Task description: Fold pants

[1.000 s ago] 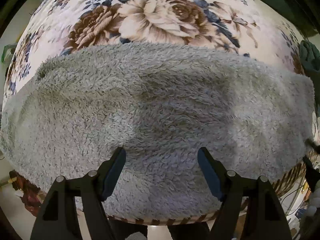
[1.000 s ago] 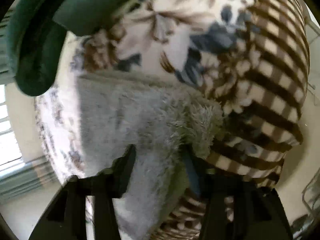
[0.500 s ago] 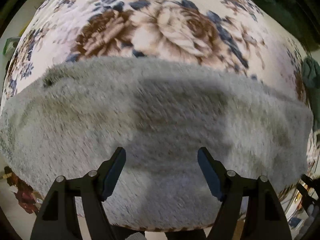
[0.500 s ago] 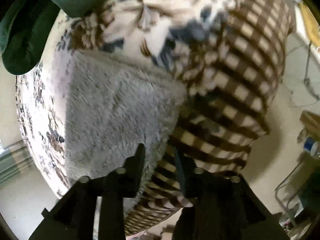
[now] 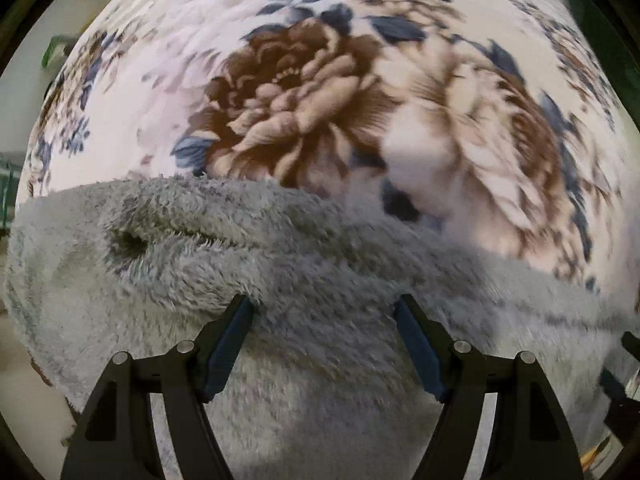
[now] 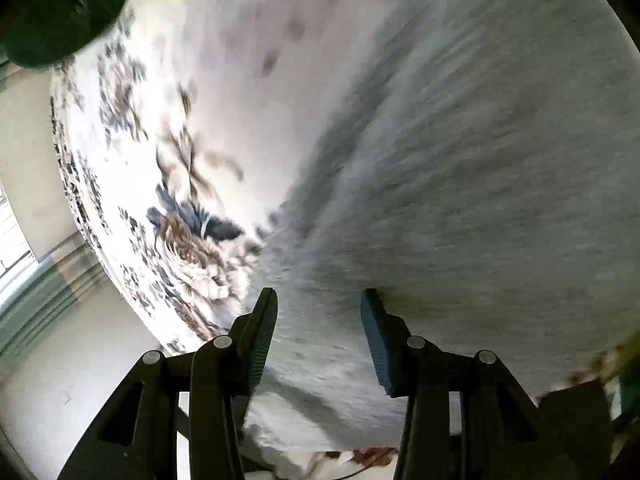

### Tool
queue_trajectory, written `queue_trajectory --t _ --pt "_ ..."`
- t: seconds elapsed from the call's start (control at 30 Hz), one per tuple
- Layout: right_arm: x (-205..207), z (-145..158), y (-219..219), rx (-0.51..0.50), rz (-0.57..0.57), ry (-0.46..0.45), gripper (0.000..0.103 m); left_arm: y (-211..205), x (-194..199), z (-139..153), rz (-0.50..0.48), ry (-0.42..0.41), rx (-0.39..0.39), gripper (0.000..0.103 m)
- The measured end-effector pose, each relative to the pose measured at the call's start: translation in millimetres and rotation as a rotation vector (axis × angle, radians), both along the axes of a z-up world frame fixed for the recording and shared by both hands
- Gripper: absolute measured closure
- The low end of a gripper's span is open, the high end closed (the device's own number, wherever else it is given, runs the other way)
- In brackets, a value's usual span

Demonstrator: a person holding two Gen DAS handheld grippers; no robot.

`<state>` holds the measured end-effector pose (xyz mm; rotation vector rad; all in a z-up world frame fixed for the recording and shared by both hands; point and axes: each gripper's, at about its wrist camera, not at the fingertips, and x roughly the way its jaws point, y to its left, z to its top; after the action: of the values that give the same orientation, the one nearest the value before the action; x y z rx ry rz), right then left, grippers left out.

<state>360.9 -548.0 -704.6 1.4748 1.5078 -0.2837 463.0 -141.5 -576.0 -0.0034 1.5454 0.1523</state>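
The grey fluffy pants (image 5: 304, 280) lie across the near part of a floral blanket (image 5: 304, 92). A fold ridge with a dark hollow (image 5: 128, 242) runs along their left part. My left gripper (image 5: 322, 312) is open, its fingers spread over the fleece near the front edge. In the right wrist view the pants (image 6: 480, 200) fill the right side, blurred by motion. My right gripper (image 6: 318, 304) is open just above the fleece, with nothing between the fingers.
The floral blanket (image 6: 168, 140) covers the bed beyond the pants. A dark green cloth (image 6: 52, 12) lies at the far corner in the right wrist view. Pale floor (image 6: 60, 380) and a window show beyond the bed edge at the left.
My right gripper has let go of the pants' edge, opened and swung over the fleece. My left gripper moved forward and left; a fold ridge now shows.
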Motion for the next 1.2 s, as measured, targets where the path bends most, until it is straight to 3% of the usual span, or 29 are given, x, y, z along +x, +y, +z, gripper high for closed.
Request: queue_trajectory --t 0.03,0.07,0.1,0.13,0.2,0.3,0.6,0.73,0.8,0.83,0.87,0.9,0.93,0.97,1.0,1.2 --pt "7.0 -6.4 8.3 -0.013 0.006 0.020 0.062 6.9 2.5 -5.5 -0.001 0.000 0.000 0.032" --pt "13.4 -10.3 15.1 -0.049 0.016 0.034 0.071 7.5 2.5 -10.0 -0.008 -0.009 0.001 0.041" --pt "19.1 -12.5 20.2 -0.089 0.026 0.050 0.095 8.2 6.0 -11.5 -0.016 -0.025 0.007 0.054" --pt "21.2 -14.7 23.0 -0.107 0.034 0.058 0.098 8.0 8.9 -12.3 -0.030 -0.043 0.012 0.060" --pt "19.7 -14.1 21.7 -0.126 0.005 0.052 0.102 5.7 9.2 -13.8 -0.060 -0.067 0.034 0.086" --pt "19.7 -1.8 12.6 -0.176 -0.007 0.020 0.102 -3.4 12.3 -9.9 -0.077 -0.096 0.032 0.098" --pt "24.0 22.1 -6.8 -0.249 -0.030 -0.038 0.102 -26.1 32.3 35.7 -0.054 -0.161 -0.033 0.098" --pt "35.2 14.6 0.2 -0.253 0.045 -0.055 0.102 -26.8 22.9 61.1 -0.058 -0.191 -0.063 0.098" --pt "42.5 4.6 10.2 -0.187 0.142 -0.054 0.099 -30.0 8.4 66.8 -0.066 -0.188 -0.110 0.096" --pt "41.3 5.5 12.8 -0.153 0.190 -0.077 0.083 -32.0 1.4 67.4 -0.065 -0.180 -0.120 0.094" --pt "37.6 9.1 13.7 -0.133 0.217 -0.105 0.068 -35.1 -7.6 69.6 -0.073 -0.167 -0.151 0.083" --pt "29.4 15.8 12.4 -0.123 0.235 -0.141 0.044 -38.9 -16.4 69.9 -0.085 -0.154 -0.171 0.067" --pt "12.2 27.5 6.5 -0.142 0.241 -0.179 0.038 -43.9 -31.4 68.0 -0.094 -0.144 -0.175 0.055" --pt "-3.5 36.0 0.3 -0.165 0.245 -0.197 0.038 -49.4 -41.6 66.8 -0.108 -0.128 -0.181 0.028" --pt "-18.1 42.2 -6.0 -0.183 0.245 -0.202 0.037 -53.9 -49.5 64.5 -0.116 -0.117 -0.191 0.020" --pt "-151.4 58.4 -65.1 -0.352 0.116 -0.131 0.028 -88.4 -91.4 23.6 -0.143 0.005 -0.256 0.020"
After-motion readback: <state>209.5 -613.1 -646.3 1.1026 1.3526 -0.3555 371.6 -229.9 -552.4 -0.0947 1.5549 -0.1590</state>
